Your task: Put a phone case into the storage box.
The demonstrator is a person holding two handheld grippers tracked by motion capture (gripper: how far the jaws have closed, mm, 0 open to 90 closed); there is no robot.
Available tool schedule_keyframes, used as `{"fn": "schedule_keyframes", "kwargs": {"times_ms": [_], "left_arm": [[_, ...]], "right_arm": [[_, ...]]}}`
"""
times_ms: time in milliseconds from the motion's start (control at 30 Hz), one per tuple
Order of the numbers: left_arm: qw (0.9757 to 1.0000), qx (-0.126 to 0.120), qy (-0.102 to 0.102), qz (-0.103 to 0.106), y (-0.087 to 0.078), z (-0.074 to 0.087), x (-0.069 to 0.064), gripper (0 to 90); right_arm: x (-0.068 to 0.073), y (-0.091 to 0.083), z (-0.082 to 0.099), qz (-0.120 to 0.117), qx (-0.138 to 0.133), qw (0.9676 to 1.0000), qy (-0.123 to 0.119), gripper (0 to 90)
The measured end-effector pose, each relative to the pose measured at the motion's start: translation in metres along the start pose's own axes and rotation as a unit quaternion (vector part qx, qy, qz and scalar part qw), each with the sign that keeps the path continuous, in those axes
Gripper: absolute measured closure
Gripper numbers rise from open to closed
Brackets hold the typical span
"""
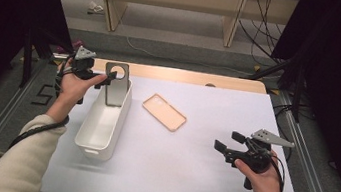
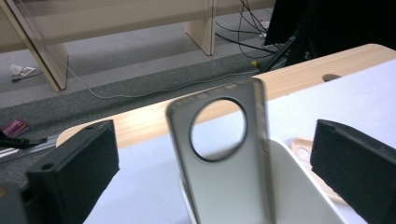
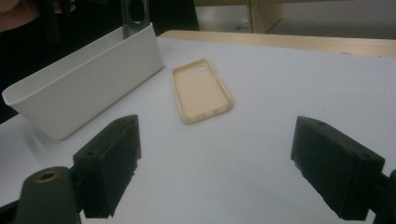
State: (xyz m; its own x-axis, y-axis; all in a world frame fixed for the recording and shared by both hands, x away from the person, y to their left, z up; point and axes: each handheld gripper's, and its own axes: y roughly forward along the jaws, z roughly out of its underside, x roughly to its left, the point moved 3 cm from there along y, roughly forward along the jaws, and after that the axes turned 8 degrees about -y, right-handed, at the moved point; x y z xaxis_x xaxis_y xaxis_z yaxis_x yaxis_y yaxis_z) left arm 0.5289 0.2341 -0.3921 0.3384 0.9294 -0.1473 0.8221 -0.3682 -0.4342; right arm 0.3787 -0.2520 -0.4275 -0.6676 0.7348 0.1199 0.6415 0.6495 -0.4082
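1. Done, I judge: grey case [image 1: 117,84] stands in the white bin's [image 1: 97,138] far end; my left gripper [image 1: 106,74] has jaws spread, released.
2. Left: beige case [image 1: 164,112] lies mid-table; my right gripper [image 1: 229,140] is spread, empty.

No legible writing in any view.

No text, label, brand, number or sign can be read on the grey phone case [image 2: 224,163], the beige phone case [image 3: 201,91], the white bin [image 3: 84,88] or the table [image 1: 208,172]. A small purple packet [image 2: 14,127] is seen on the floor in the left gripper view, but any print on it is too blurred to be made out. Dark marks [image 1: 43,94] are seen on the floor left of the table in the high view; they cannot be read as characters.
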Motion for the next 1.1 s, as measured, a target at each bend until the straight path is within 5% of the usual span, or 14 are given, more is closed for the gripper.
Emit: {"fn": "schedule_keyframes", "kwargs": {"times_ms": [167,333,600,1100], "left_arm": [[0.9998,0.0,0.007,0.02,-0.022,0.009,-0.015,0.0],[0.9982,-0.025,0.046,0.027,-0.048,0.026,-0.041,1.2],[0.994,-0.006,0.057,0.093,-0.07,0.059,-0.088,1.1],[0.9889,-0.001,0.085,0.122,-0.096,0.1,-0.116,3.0]], "right_arm": [[0.0,0.0,-0.001,0.003,0.0,1.0,-0.001,16.9],[-0.001,-0.001,-0.001,0.004,0.0,1.0,0.001,16.9],[-0.001,-0.001,-0.002,0.003,-0.002,1.0,-0.002,16.9],[-0.008,-0.01,0.004,0.004,0.002,1.0,0.001,16.6]]}}
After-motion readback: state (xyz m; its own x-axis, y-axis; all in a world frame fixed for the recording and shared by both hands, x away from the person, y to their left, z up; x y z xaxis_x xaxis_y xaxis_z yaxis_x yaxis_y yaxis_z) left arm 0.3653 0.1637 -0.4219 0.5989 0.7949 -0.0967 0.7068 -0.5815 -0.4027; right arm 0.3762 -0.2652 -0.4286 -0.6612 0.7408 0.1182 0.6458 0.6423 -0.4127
